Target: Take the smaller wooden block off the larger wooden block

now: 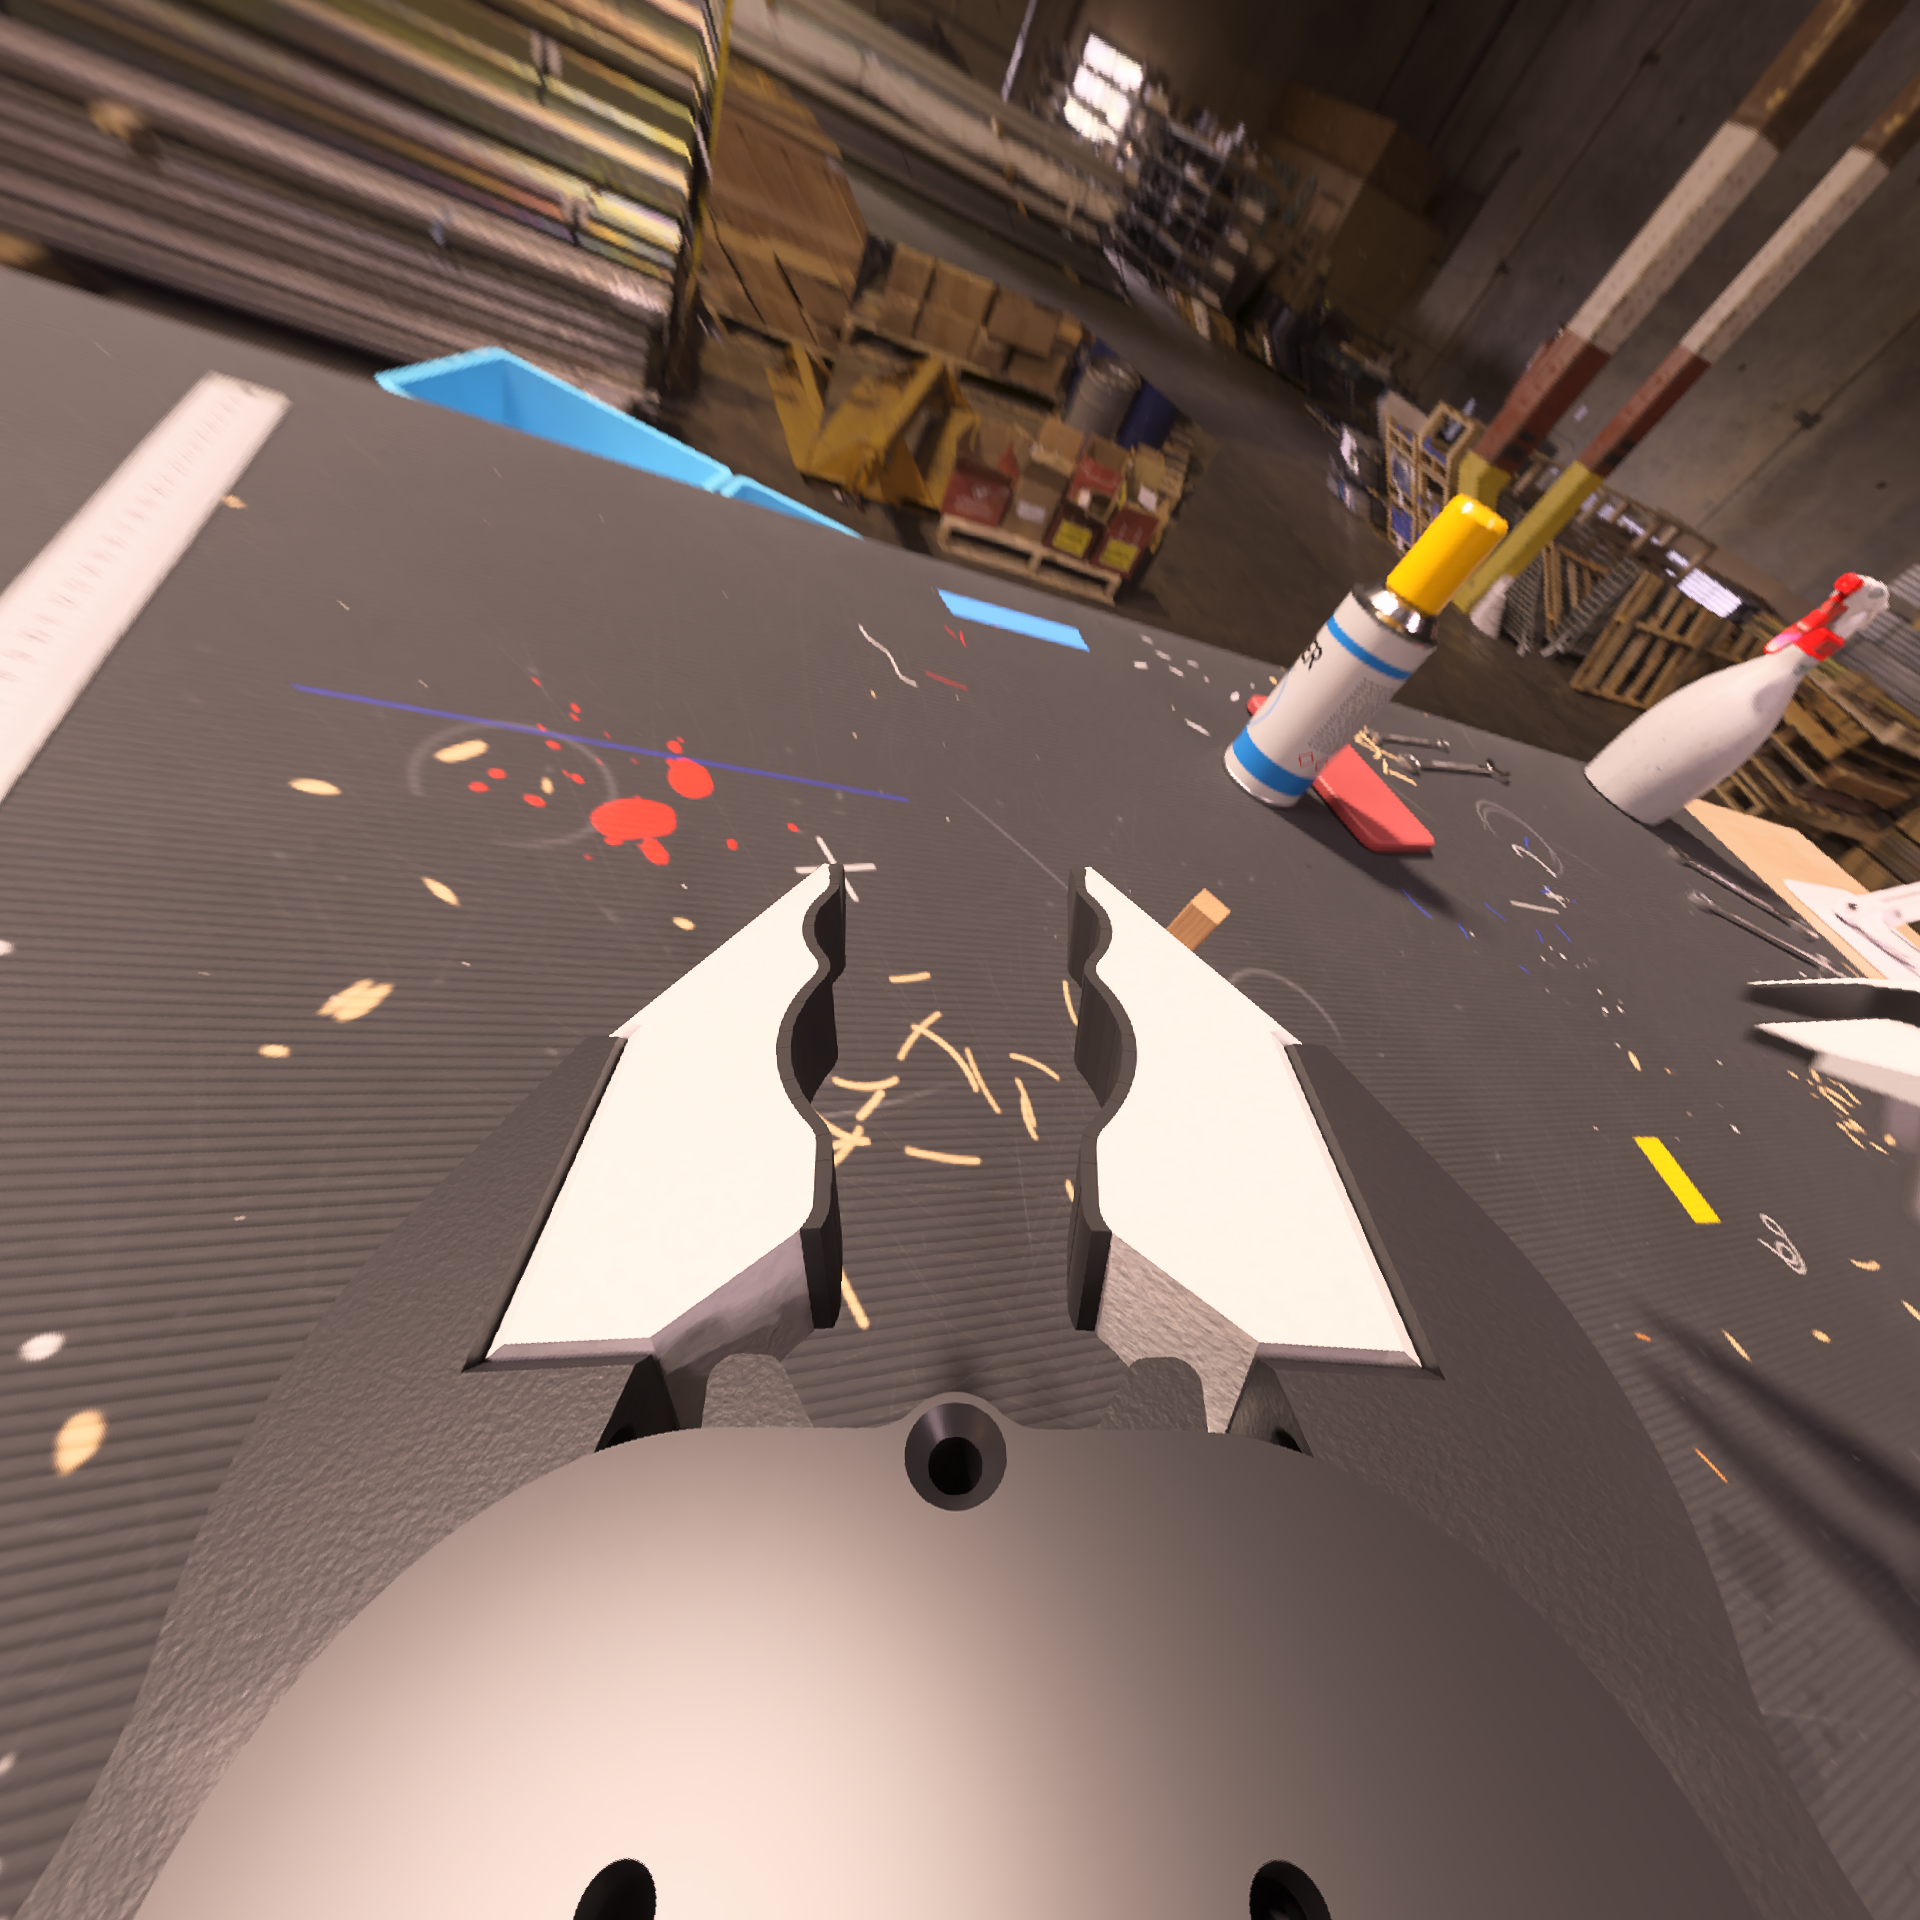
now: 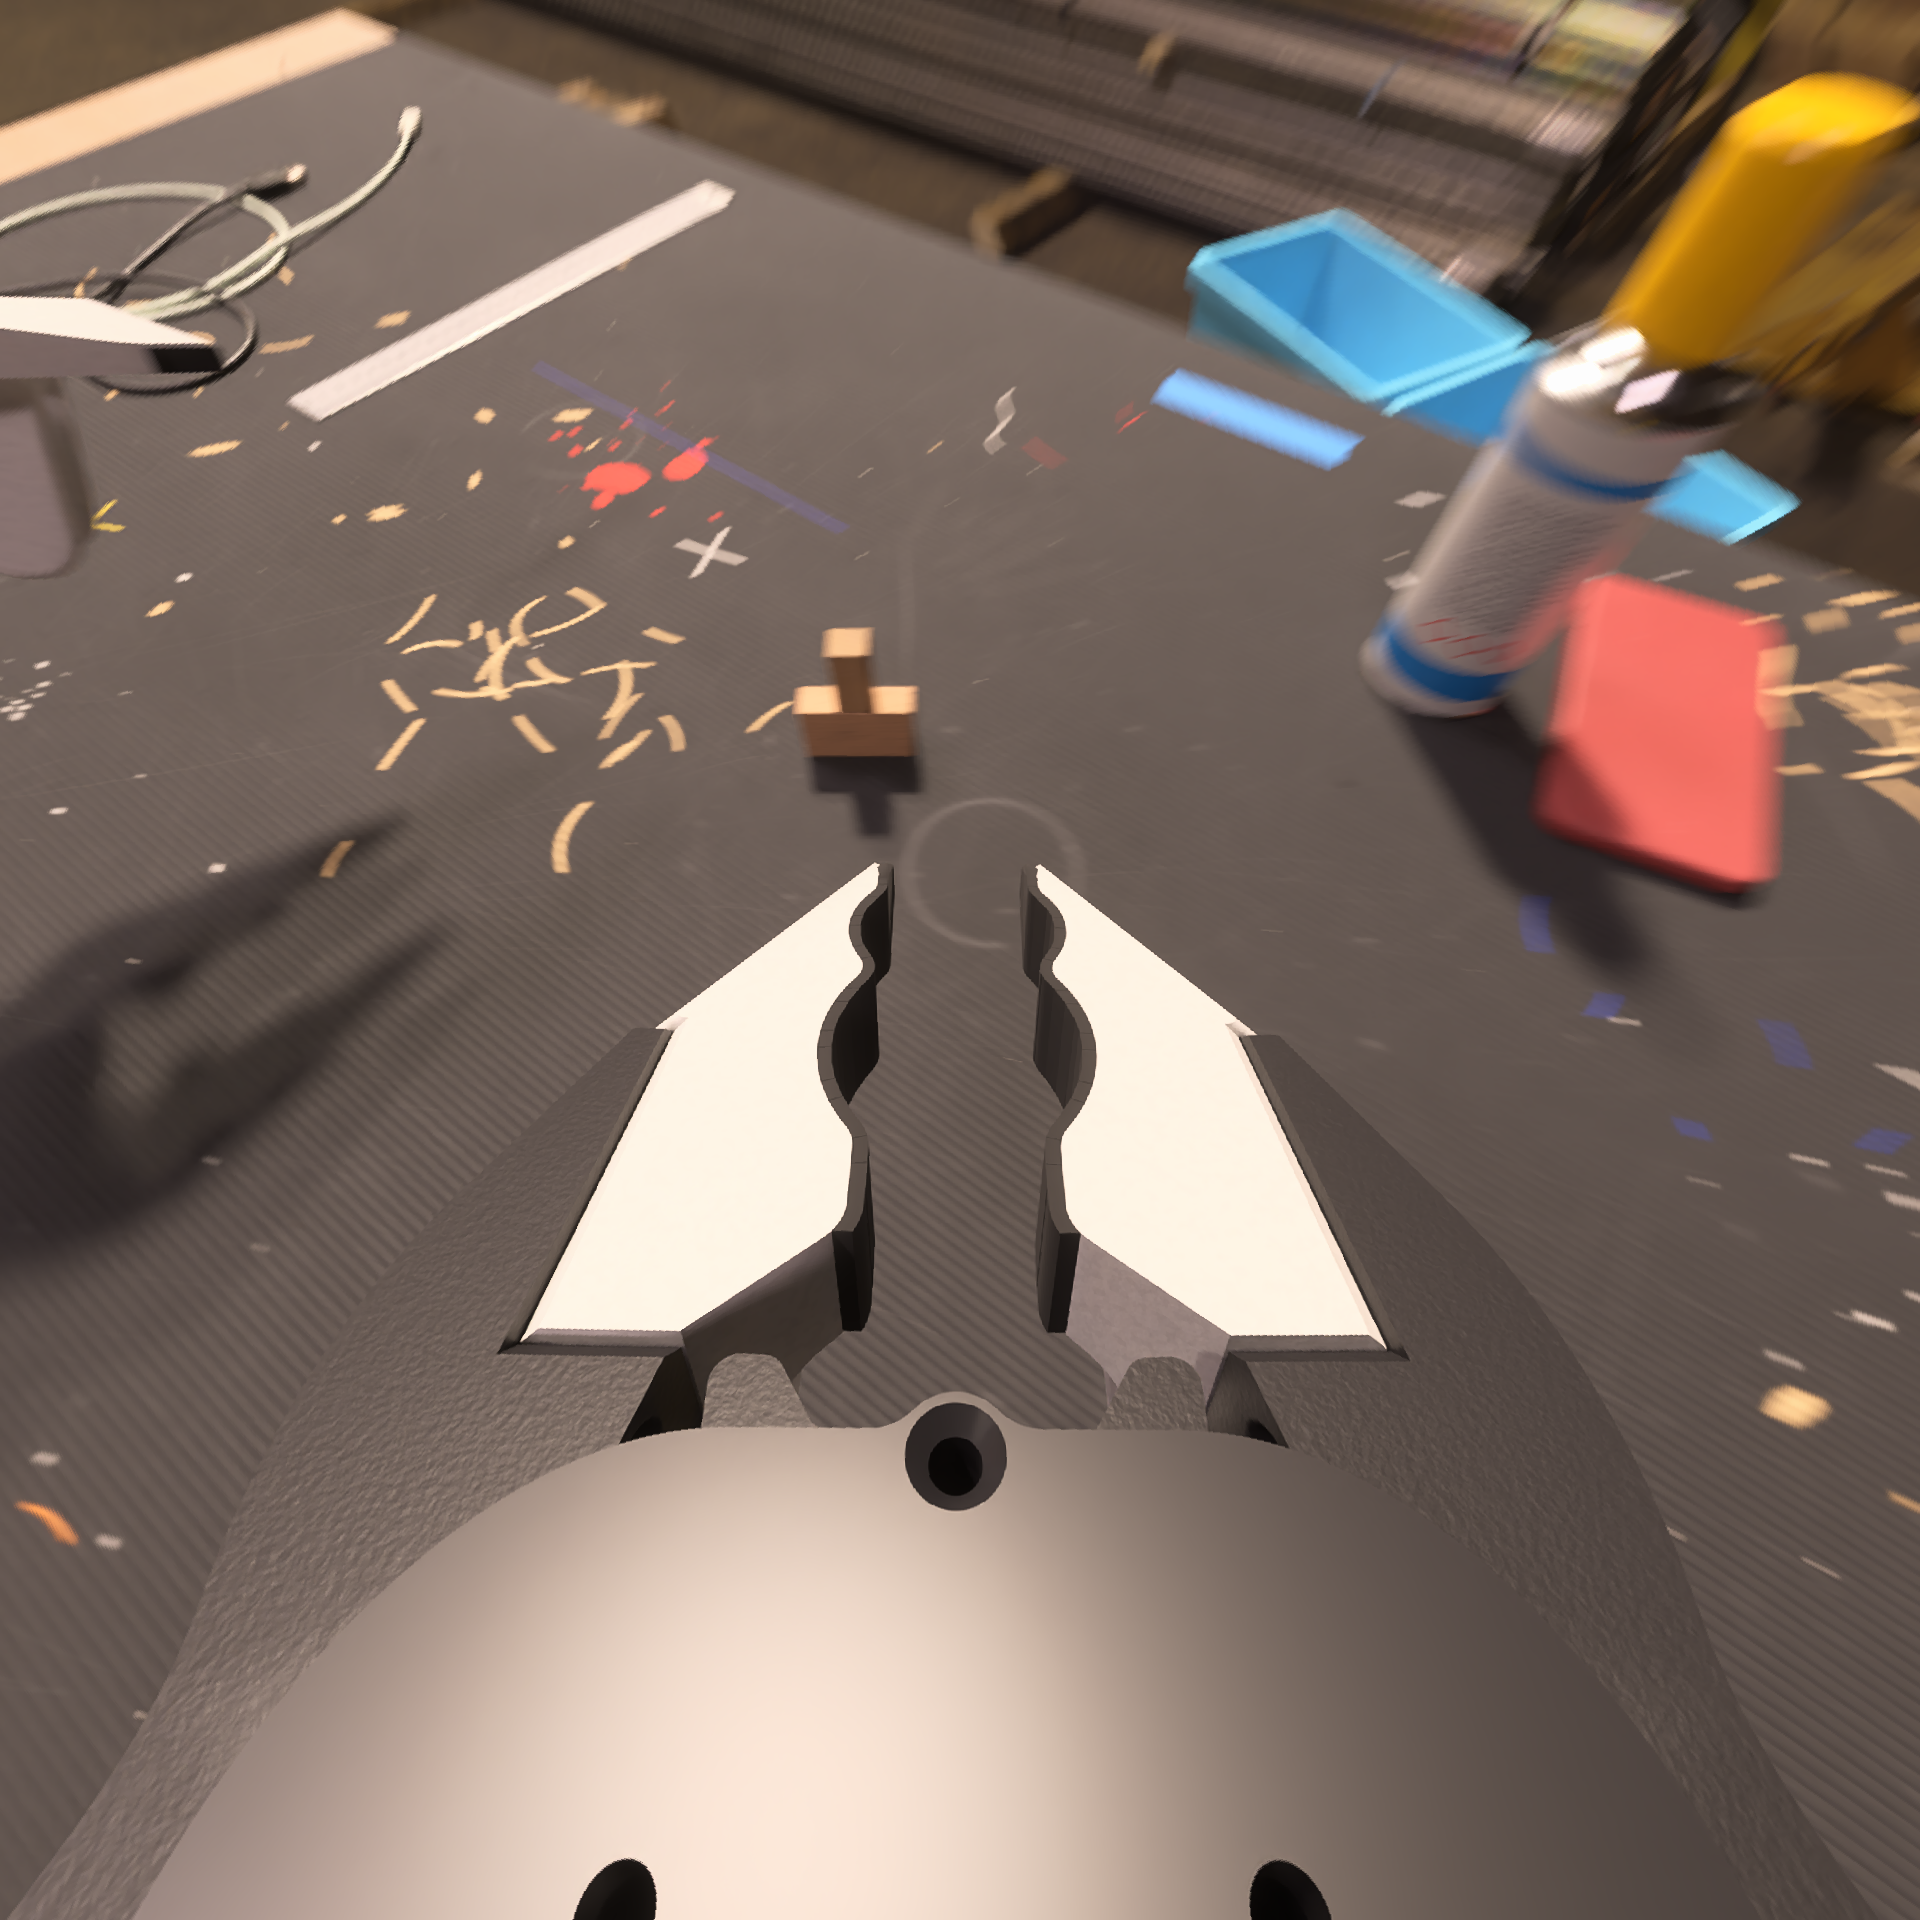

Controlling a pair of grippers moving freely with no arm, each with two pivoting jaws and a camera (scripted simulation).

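Observation:
In the right wrist view a small wooden block [image 2: 850, 657] stands upright on a larger, flat wooden block [image 2: 858, 727] on the dark mat. My right gripper [image 2: 958, 873] is open and empty, a short way in front of the blocks and slightly to their right, not touching them. My left gripper [image 1: 961, 875] is open and empty above wood shavings. In the left wrist view only a bit of wooden block [image 1: 1198, 918] shows past the right finger [image 1: 1195, 1091]; the rest is hidden. Each gripper shows at the edge of the other's view, the right [image 1: 1839, 1023] and the left [image 2: 94, 332].
A spray can with a yellow cap [image 2: 1538, 520] leans by a flat red block [image 2: 1662, 727] right of the blocks. A blue bin [image 2: 1351, 301] sits at the far edge. A white spray bottle [image 1: 1714, 727], wrenches [image 1: 1444, 758], a white ruler [image 2: 509, 301] and cables [image 2: 187, 239] lie around.

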